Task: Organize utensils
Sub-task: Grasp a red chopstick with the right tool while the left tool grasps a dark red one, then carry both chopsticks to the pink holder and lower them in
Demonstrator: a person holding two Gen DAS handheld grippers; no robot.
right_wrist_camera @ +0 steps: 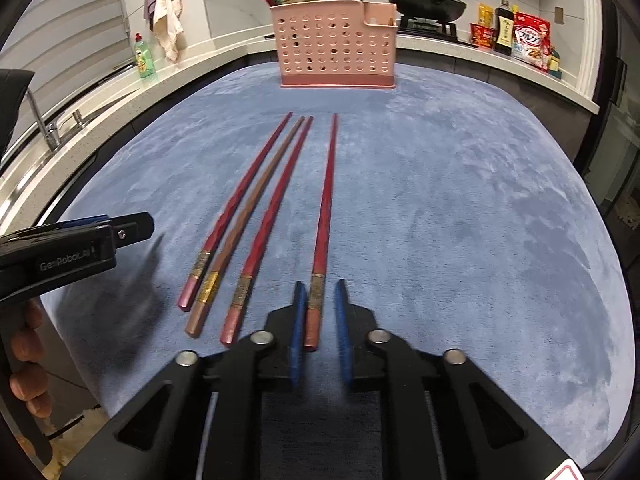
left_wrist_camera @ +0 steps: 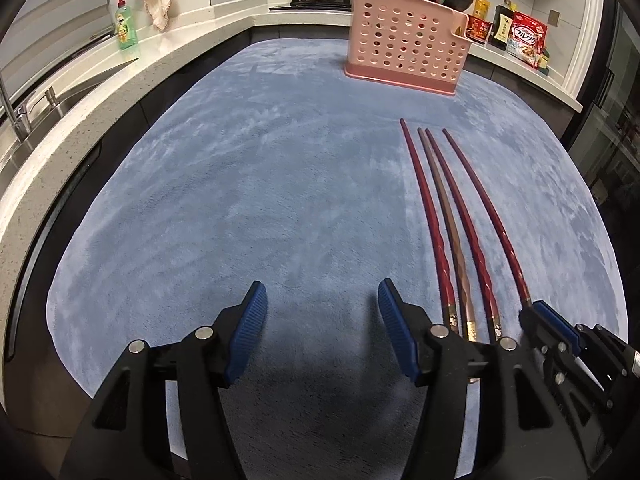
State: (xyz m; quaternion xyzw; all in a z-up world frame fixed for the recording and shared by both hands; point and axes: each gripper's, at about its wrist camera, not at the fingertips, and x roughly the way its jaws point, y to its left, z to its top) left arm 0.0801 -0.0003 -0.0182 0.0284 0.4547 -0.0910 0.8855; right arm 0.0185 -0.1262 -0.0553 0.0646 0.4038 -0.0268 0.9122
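only right view shows right tongs (right_wrist_camera: 319,312) closing around rightmost chopstick (right_wrist_camera: 326,208), left tongs (left_wrist_camera: 322,308) apart, empty

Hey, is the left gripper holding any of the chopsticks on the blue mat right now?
No, the left gripper stands open over bare blue mat, with all four chopsticks lying off to its right.

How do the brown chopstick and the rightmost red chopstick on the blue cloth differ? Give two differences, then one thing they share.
The brown chopstick lies packed between two red ones; the rightmost red chopstick lies apart. The brown one is free, while the right gripper straddles the red one's thick end. Both lie flat, tips toward the pink basket.
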